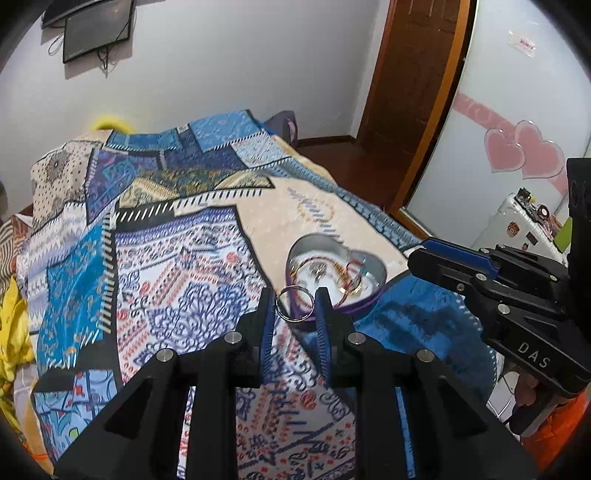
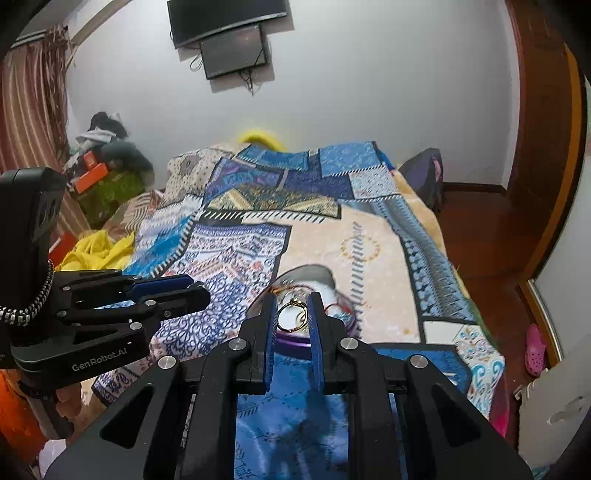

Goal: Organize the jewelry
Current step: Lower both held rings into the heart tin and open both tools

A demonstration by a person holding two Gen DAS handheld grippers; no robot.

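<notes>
Left tongs [image 1: 294, 303] pinch a thin silver ring [image 1: 294, 303]

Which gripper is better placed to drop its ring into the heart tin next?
Right, probably. The right gripper holds its gold ring in line with the tin; the left gripper's silver ring sits at its near rim.

Brightness: even, soft indoor light in both views; white wall [image 2: 369, 92] evenly lit.
Shadows: soft ones beneath the wall screens [image 2: 225, 29].
Glare: pale sheen inside the heart-shaped tin [image 1: 325, 254].
Blur: tin rim smeared in the right wrist view; bedspread [image 1: 177, 258] pattern soft.
Distortion: strong fisheye bending, black corner vignettes.
</notes>
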